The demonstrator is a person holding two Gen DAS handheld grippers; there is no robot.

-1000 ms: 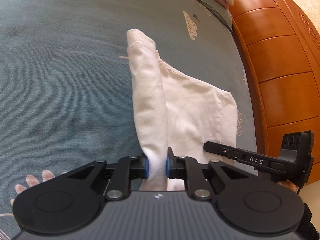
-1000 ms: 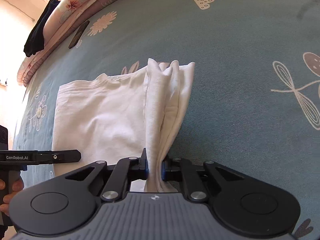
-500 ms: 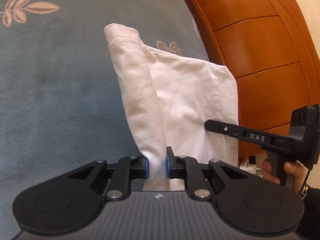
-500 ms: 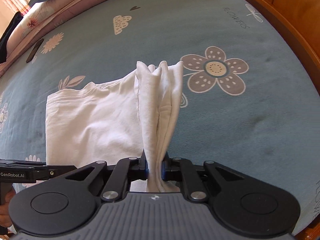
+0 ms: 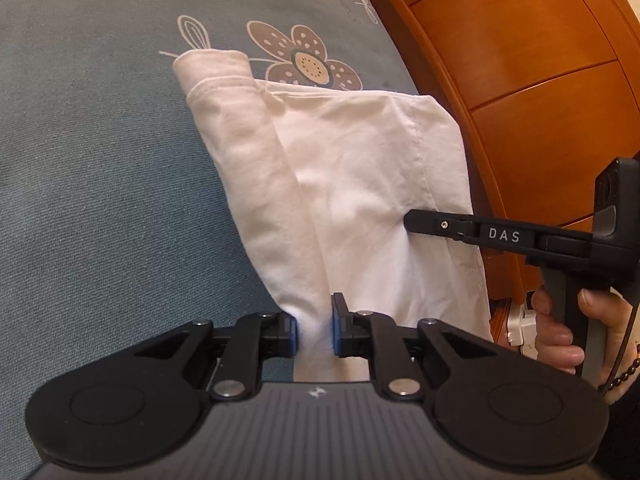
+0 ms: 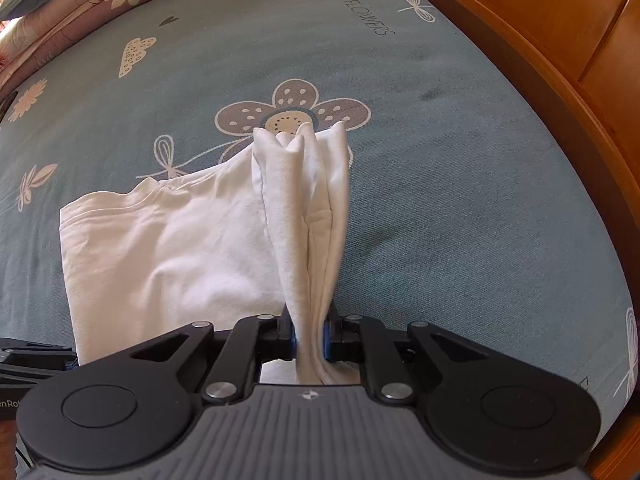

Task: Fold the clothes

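While both sets of fingers stay clenched on bunched cloth at lower centre of each view, the left gripper (image 5: 314, 330) and right gripper (image 6: 309, 338) hold the white garment (image 5: 344, 184) lifted over the bed (image 6: 460, 200). Compared with a second ago, the printed flower (image 6: 292, 112) has come beneath the hanging edge and the wooden bed frame (image 5: 520, 80) fills the upper right, so the garment has been carried toward the bed's edge, probably for laying down the next fold. Soft, creased cotton hangs in vertical pleats; the teal sheet looks matte, the wood glossy.
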